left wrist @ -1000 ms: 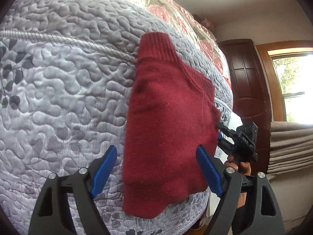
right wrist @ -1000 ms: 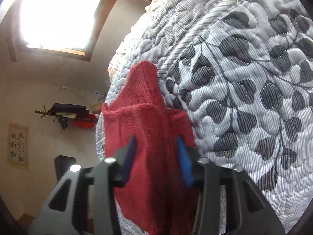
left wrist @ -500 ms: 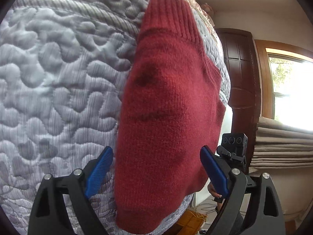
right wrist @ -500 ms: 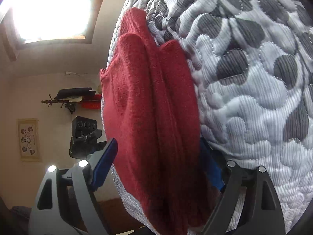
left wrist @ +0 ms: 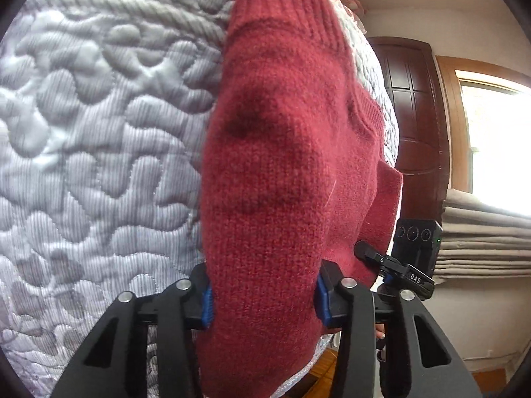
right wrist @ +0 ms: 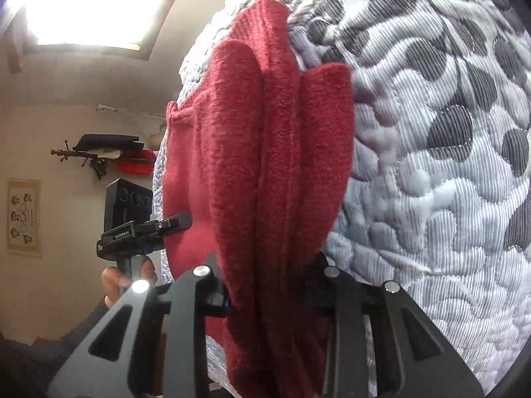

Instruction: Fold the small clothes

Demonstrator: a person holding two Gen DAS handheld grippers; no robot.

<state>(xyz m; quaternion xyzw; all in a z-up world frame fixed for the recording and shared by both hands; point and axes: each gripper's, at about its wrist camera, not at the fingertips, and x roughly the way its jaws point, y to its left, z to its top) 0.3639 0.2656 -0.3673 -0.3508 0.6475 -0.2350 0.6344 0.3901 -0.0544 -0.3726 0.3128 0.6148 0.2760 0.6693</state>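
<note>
Red knitted wool garment (left wrist: 282, 179), small, ribbed at the far cuff, lying on a pale grey quilted bedspread (left wrist: 99, 132) with stitched meander pattern and dark leaf prints.

Left wrist view: left tongs (left wrist: 262, 298) closed onto the near end of the red garment, blue pads (left wrist: 206, 301) pressing into the knit from both sides, a thick bunch of fabric filling the gap between them. Garment stretching straight ahead from the tongs, ribbed end farthest away, a folded flap sticking out on the right side. Just right of the tongs, beyond the garment's edge, the right tongs (left wrist: 368, 252) with black camera block, tip touching the red knit. Farther right, a dark wooden door (left wrist: 411, 106), a bright window (left wrist: 497, 132) and stacked beige fabric (left wrist: 481, 238).

Right wrist view: right tongs (right wrist: 272, 295) clamped on several layers of the same red garment (right wrist: 259, 165), layers standing in ridges between the black fingers (right wrist: 195, 298), pads mostly buried in the knit. Garment running ahead from the tongs, quilted bedspread (right wrist: 431, 132) to the right of it. To the left of the tongs, the left tongs (right wrist: 181, 222) meeting the garment's left edge, held by a hand (right wrist: 127, 275) on the grip. Beyond, a cream wall with a framed chart (right wrist: 24, 217) and a coat rack (right wrist: 96, 156).
</note>
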